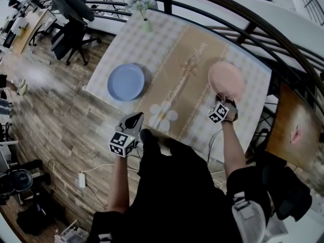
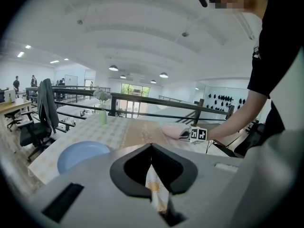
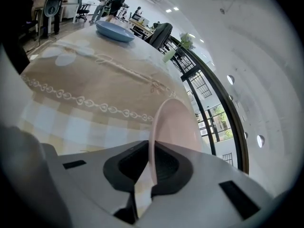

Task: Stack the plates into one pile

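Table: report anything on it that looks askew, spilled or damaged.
Nothing is spilled or broken. The only thing not lying at rest is the pink plate, which the right gripper pinches by its near rim. The blue plate lies flat on the tablecloth, and the vase stands upright.

The pink plate (image 1: 226, 80) and the blue plate (image 1: 126, 82) look smooth, with a soft sheen. The tablecloth (image 1: 177, 59) is matt printed cloth. The floor (image 1: 61, 120) on the left shows wood planks, and the far railing (image 1: 167, 1) looks like dark metal.
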`<state>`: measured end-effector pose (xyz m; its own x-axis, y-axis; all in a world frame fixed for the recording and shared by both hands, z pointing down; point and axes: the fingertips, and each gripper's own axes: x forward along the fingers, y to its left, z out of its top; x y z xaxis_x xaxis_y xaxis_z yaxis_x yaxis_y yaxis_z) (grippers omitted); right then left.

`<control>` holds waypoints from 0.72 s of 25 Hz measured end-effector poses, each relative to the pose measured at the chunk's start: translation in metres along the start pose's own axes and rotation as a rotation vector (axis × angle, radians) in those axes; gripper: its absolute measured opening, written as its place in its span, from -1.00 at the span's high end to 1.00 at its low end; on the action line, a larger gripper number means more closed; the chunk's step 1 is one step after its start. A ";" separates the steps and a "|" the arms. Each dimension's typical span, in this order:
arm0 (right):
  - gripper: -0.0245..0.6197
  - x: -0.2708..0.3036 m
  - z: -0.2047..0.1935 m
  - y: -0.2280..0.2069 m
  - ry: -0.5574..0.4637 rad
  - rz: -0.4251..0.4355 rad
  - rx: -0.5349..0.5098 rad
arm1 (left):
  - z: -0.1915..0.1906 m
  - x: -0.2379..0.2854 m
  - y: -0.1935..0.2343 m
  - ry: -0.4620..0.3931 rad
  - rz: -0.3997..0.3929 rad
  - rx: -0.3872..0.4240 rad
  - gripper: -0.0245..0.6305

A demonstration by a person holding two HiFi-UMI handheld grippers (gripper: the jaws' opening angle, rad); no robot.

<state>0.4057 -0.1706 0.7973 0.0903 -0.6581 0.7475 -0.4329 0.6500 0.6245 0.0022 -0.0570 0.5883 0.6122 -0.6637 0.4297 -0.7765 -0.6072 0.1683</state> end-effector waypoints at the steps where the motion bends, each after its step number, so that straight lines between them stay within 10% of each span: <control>1: 0.87 -0.001 0.006 0.003 -0.007 0.002 -0.007 | -0.001 -0.004 0.003 -0.002 0.005 -0.004 0.93; 18: 0.86 -0.031 0.126 0.030 -0.126 0.028 -0.093 | -0.017 -0.071 0.065 -0.042 0.117 -0.063 0.93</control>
<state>0.2772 -0.1784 0.7651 -0.0365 -0.6776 0.7346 -0.3481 0.6976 0.6262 -0.0944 -0.0421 0.5838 0.5212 -0.7473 0.4122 -0.8502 -0.4966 0.1748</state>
